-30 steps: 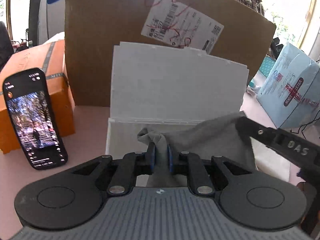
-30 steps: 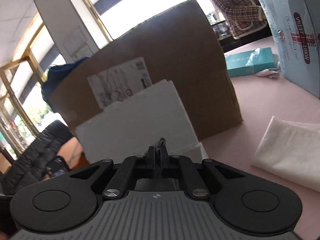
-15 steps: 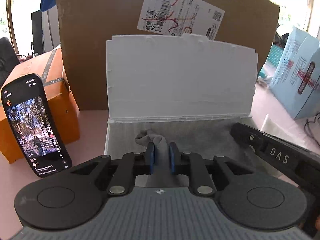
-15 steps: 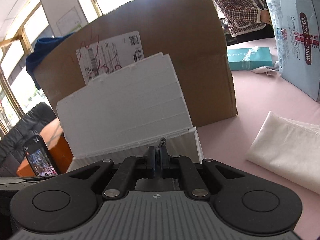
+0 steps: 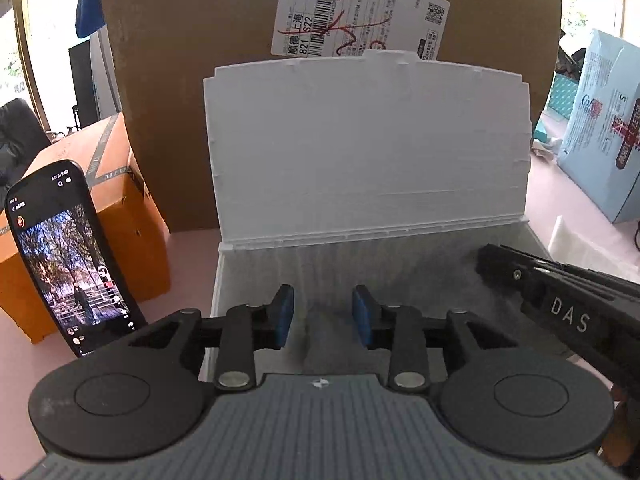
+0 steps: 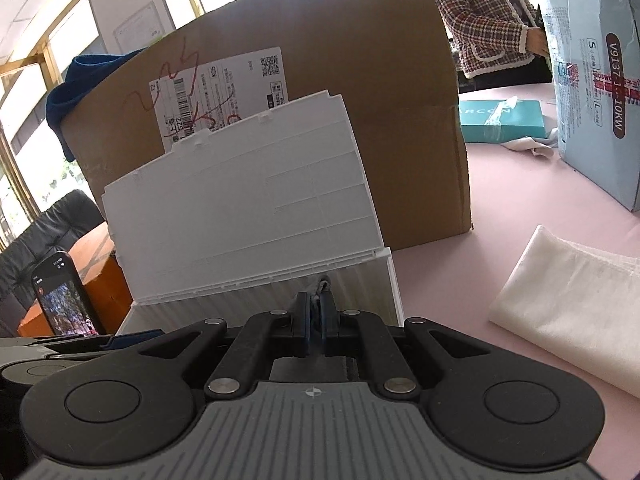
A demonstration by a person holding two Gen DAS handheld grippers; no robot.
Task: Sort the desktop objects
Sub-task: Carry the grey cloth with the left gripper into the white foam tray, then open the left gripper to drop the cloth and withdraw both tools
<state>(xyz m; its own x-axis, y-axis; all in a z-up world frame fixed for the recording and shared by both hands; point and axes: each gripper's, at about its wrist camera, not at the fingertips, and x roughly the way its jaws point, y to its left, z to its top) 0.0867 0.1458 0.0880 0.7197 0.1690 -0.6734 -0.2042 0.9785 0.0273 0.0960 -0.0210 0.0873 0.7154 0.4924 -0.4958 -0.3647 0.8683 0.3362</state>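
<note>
Grey cloth lying spread inside the white box, under its raised lid. Left gripper released above the cloth, blue pads apart with nothing between them. Right gripper clenched on a small tuft of the cloth at the box's right side. Phone leaning on an orange box to the left; folded white towel on the pink table to the right.

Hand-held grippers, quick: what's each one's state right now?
Left hand-held gripper: open, empty, over the grey cloth.
Right hand-held gripper: closed on the grey cloth's edge.
</note>
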